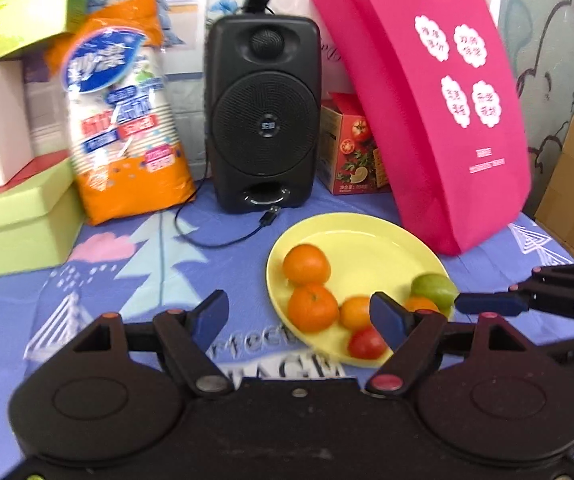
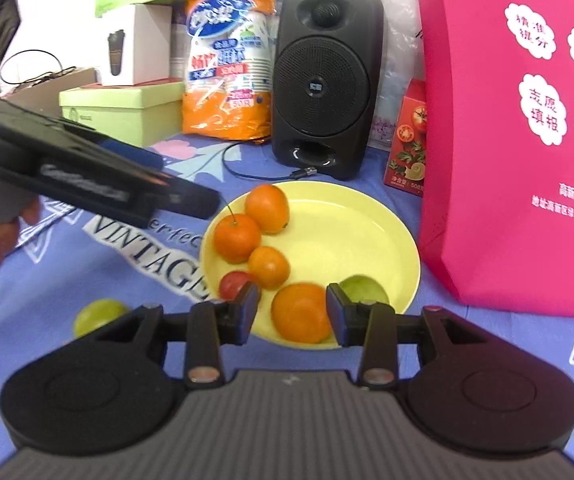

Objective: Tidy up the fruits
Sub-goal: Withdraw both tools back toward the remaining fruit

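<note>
A yellow plate (image 1: 367, 240) (image 2: 367, 232) on the blue cloth holds several oranges (image 1: 306, 263) (image 2: 267, 208), a red fruit (image 1: 365, 343) (image 2: 233, 282) and a green fruit (image 1: 433, 289) (image 2: 361, 286). My left gripper (image 1: 299, 312) is open and empty, just left of the plate's near rim. My right gripper (image 2: 292, 312) is open, its jaws on either side of the nearest orange (image 2: 300, 312) without closing on it; it also shows in the left wrist view (image 1: 487, 304). Another green fruit (image 2: 97, 315) lies on the cloth left of the plate.
A black speaker (image 1: 265, 112) (image 2: 325, 80) with a loose cable (image 1: 223, 236) stands behind the plate. A pink bag (image 1: 439, 112) (image 2: 519, 128) leans at the right. An orange cup pack (image 1: 127, 112), green boxes (image 1: 15, 216) and a tomato box (image 1: 353, 148) line the back.
</note>
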### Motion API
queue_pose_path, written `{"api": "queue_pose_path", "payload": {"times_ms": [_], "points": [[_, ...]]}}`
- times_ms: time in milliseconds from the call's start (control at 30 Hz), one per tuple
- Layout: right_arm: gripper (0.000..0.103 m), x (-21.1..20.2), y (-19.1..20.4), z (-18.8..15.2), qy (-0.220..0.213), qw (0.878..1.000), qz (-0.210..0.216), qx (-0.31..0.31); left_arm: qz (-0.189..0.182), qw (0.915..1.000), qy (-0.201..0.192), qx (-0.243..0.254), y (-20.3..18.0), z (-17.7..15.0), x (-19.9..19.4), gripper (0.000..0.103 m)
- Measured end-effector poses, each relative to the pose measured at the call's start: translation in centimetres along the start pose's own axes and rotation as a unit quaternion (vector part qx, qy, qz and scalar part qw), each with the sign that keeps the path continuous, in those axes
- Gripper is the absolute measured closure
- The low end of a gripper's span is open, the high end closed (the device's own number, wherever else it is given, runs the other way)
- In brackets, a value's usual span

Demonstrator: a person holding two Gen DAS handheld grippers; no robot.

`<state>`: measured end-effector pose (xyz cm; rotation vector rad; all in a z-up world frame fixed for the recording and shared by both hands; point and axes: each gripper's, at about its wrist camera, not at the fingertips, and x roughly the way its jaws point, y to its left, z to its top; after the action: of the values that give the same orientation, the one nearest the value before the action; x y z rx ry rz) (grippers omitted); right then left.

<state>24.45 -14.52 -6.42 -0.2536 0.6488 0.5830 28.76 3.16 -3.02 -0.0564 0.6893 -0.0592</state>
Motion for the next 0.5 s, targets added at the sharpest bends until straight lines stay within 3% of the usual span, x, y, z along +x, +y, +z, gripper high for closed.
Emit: {"api": "queue_pose_path", "payload": {"times_ms": [200, 500], "points": [[0.061, -3.7, 0.3, -1.6, -0.019, 1.000, 0.001, 0.015, 0.017, 0.9997, -0.014, -0.006, 0.0, -3.4, -4.8, 0.025], [0.061, -7.7, 1.6, -6.5, -0.001, 1.000, 0.005, 0.019, 0.017, 0.9972, -0.010, -0.072, 0.3, -10.0, -10.5, 0.025]]}}
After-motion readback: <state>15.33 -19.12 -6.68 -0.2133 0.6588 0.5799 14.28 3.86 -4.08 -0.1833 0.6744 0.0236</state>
